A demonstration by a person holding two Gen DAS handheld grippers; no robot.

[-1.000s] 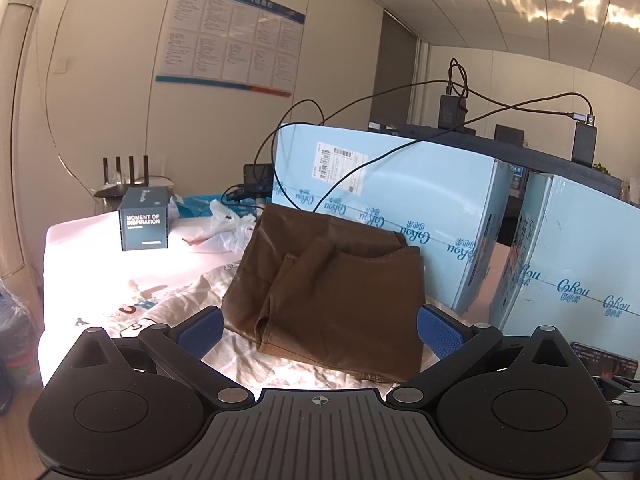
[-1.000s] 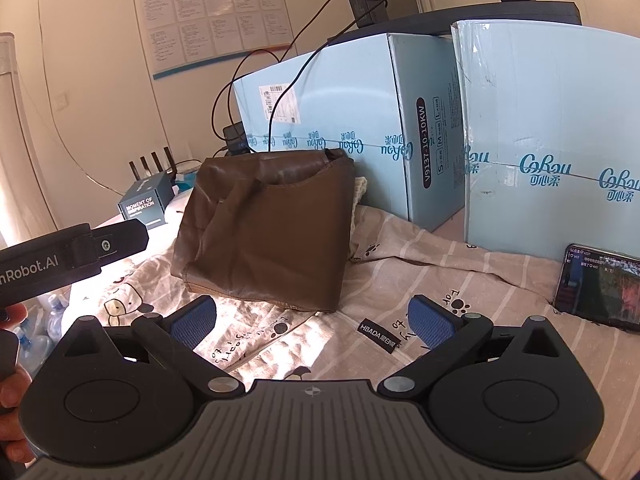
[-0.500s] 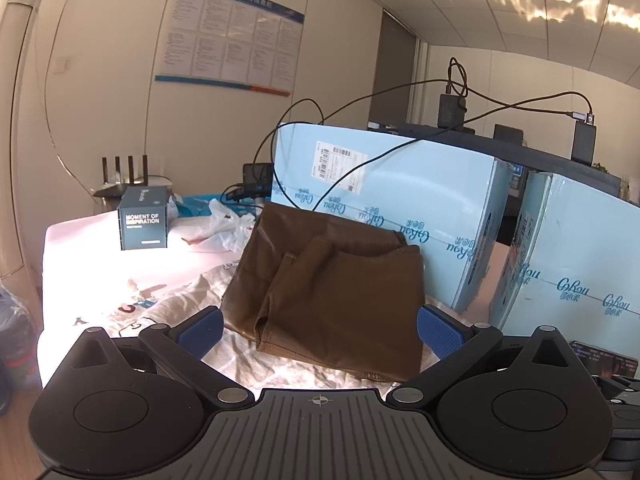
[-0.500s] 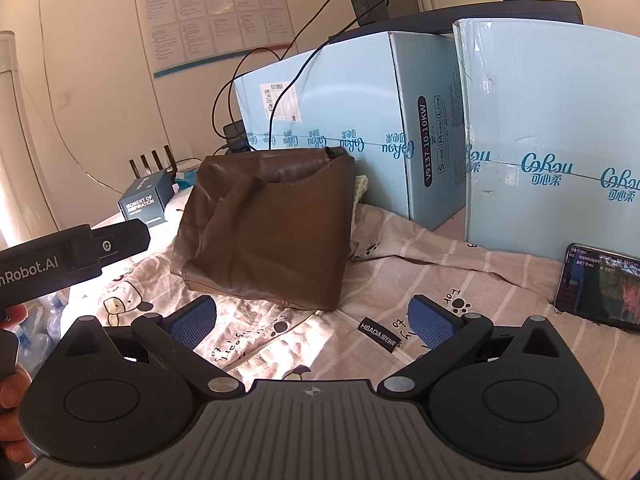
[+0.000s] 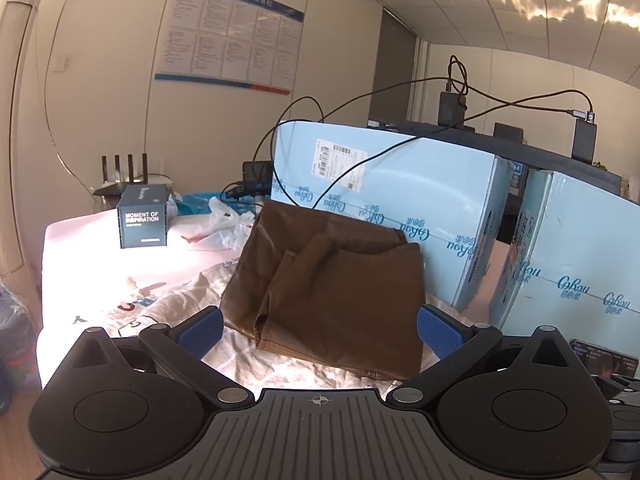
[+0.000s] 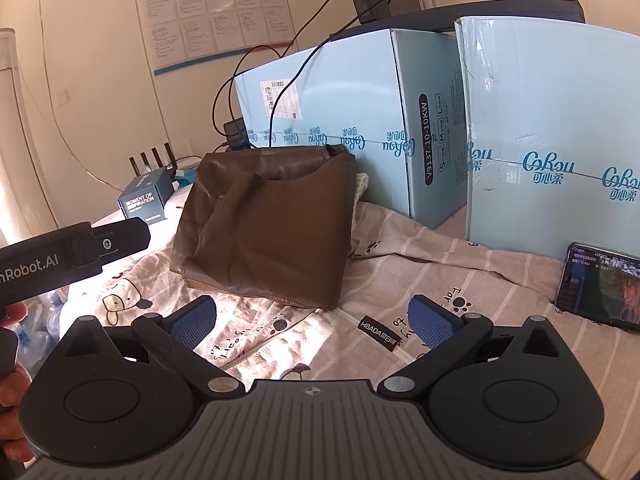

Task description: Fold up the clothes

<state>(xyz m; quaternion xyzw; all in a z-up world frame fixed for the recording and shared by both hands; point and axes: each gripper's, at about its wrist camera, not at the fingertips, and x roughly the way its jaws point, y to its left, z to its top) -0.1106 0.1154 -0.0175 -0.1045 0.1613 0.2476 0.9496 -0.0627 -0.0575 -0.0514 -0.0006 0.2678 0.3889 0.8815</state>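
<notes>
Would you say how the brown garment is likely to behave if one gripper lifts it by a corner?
The brown garment looks floppy: creased and folded, so its layers would probably fall open. Its slight sheen suggests a slippery surface. Both grippers are open, clear of it.

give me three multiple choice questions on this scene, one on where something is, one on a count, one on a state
1. Where does the phone lie?
A. on the patterned sheet, right of the brown garment
B. on top of a box
C. under the garment

2. How many light blue cartons stand behind the garment?
A. one
B. two
C. four

3. How is the right gripper?
A. shut on the garment
B. shut on the phone
C. open, holding nothing

Answers: 1 A, its lit screen rests on the sheet; 2 B, two stand side by side; 3 C, its blue pads are apart over bare sheet.
</notes>
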